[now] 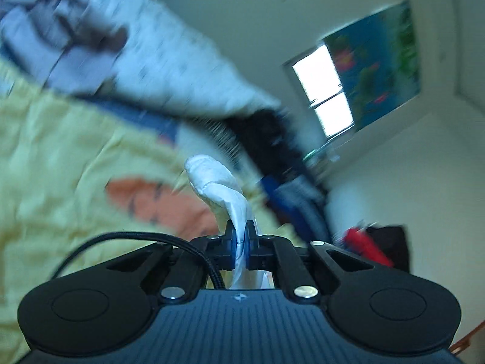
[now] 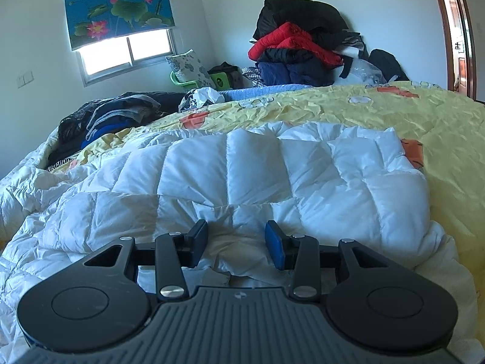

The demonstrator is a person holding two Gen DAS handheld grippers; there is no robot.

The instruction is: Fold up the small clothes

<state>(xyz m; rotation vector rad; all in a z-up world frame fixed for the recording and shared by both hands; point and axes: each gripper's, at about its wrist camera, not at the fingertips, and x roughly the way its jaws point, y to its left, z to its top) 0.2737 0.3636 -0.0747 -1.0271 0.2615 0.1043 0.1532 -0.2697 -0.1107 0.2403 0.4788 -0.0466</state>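
Note:
A white quilted puffer garment (image 2: 272, 163) lies spread on the yellow bedspread (image 2: 424, 115) in the right wrist view. My right gripper (image 2: 236, 236) rests low over its near edge, open, with rumpled white fabric lying between the blue pads (image 2: 274, 242) but not pinched. In the blurred, tilted left wrist view my left gripper (image 1: 241, 233) is shut on a bunched strip of the white garment (image 1: 212, 182), which rises out of the jaws and curls to the left above the yellow bedspread (image 1: 60, 157).
A tall heap of red, black and navy clothes (image 2: 297, 48) is stacked against the far wall. Dark clothes (image 2: 115, 115) lie at the bed's far left, near a patterned pillow (image 2: 189, 66). A window (image 2: 127, 51) has a lotus blind; a doorway (image 2: 457, 30) stands at right.

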